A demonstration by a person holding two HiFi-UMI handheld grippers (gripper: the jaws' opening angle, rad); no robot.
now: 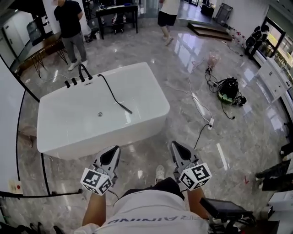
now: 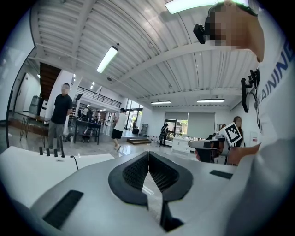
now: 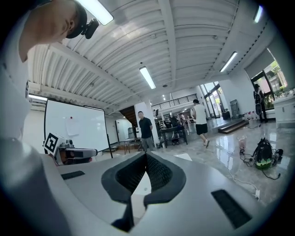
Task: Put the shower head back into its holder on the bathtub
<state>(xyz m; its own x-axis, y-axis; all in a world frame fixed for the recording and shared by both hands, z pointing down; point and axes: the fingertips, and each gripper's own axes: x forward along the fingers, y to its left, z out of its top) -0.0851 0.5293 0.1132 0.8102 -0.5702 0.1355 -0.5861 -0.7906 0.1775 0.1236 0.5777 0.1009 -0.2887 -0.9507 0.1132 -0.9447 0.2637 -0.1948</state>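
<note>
A white bathtub (image 1: 91, 132) stands ahead of me on the marble floor. Black tap fittings (image 1: 78, 77) sit on its far left corner. From them a black hose (image 1: 109, 89) runs to the slim black shower head (image 1: 126, 109), which lies on the tub's far side. My left gripper (image 1: 111, 156) and my right gripper (image 1: 179, 152) hang side by side short of the tub's near wall, both shut and empty. In the left gripper view the left gripper (image 2: 148, 155) points past the tub (image 2: 27, 163) and fittings (image 2: 51, 151). The right gripper (image 3: 146, 156) shows its pads meeting.
Two people (image 1: 69, 27) (image 1: 167, 16) are on the floor beyond the tub, near a black table (image 1: 116, 13). To the right lie cables, a power strip (image 1: 211, 123) and a black and green bag (image 1: 228, 89). A black-framed panel (image 1: 20, 119) stands left of the tub.
</note>
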